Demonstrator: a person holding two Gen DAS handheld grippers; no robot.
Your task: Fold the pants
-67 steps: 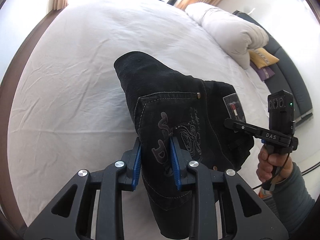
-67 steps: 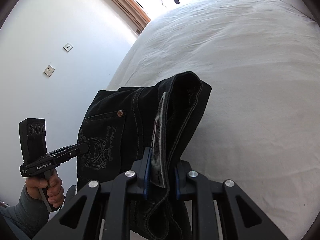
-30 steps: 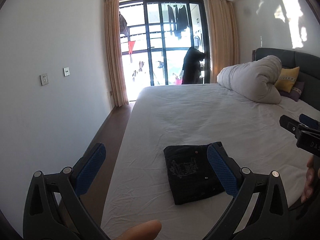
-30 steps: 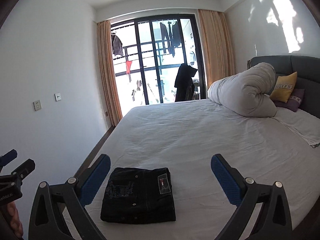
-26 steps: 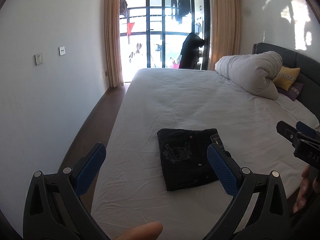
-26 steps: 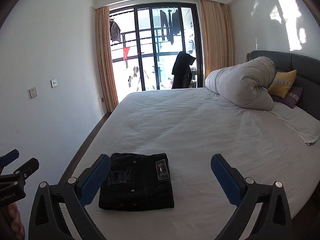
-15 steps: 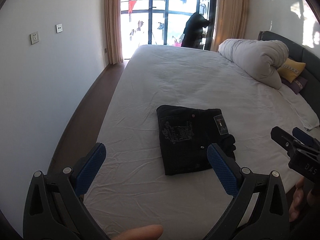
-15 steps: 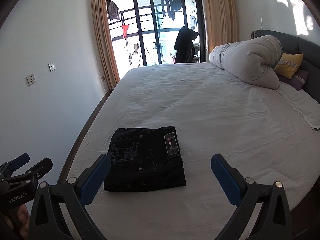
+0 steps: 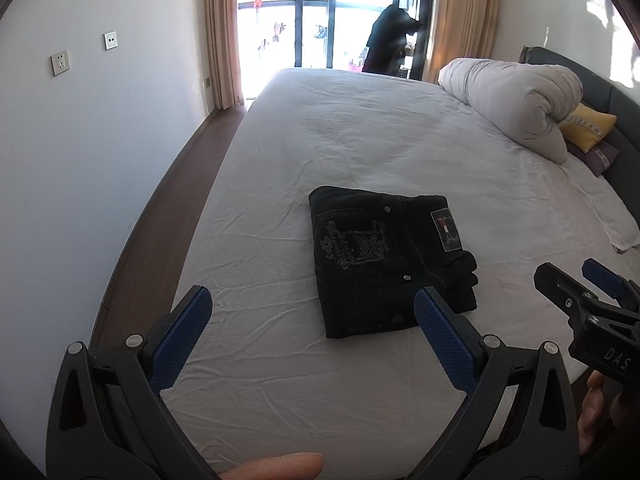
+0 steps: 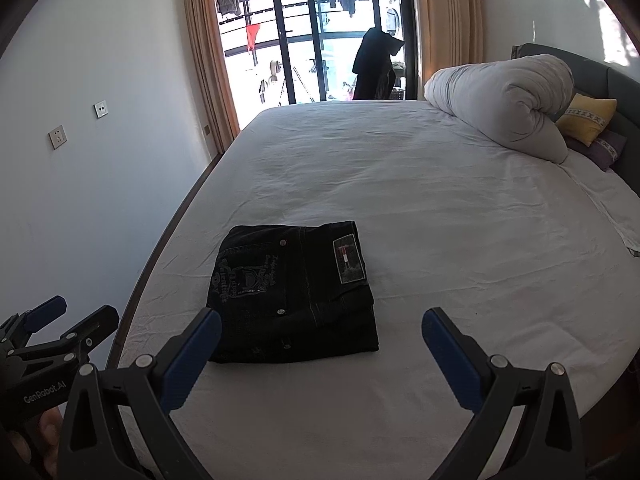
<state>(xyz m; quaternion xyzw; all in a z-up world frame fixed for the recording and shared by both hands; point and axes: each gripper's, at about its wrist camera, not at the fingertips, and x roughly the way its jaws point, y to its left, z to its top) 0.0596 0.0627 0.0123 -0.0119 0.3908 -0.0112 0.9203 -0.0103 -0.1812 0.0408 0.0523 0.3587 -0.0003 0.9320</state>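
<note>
The black pants (image 9: 384, 260) (image 10: 294, 294) lie folded into a compact rectangle on the white bed (image 9: 360, 144) (image 10: 440, 208), pocket embroidery and a small label facing up. My left gripper (image 9: 312, 320) hovers open, well back from the bundle, its blue pads spread wide and holding nothing. My right gripper (image 10: 320, 344) is likewise open and empty, held above the near edge of the bed. Each gripper shows in the other's view: the right one (image 9: 588, 292) at the right edge, the left one (image 10: 60, 320) at the lower left.
A rolled white duvet (image 10: 504, 100) and yellow and purple pillows (image 10: 588, 116) lie at the head of the bed on the right. A white wall (image 10: 80, 160) runs close along the left side. Glass balcony doors (image 10: 320, 40) with curtains stand beyond.
Both grippers let go of the pants and opened, then pulled back and up. Over the last second both views tilted down and the folded pants drew slightly nearer.
</note>
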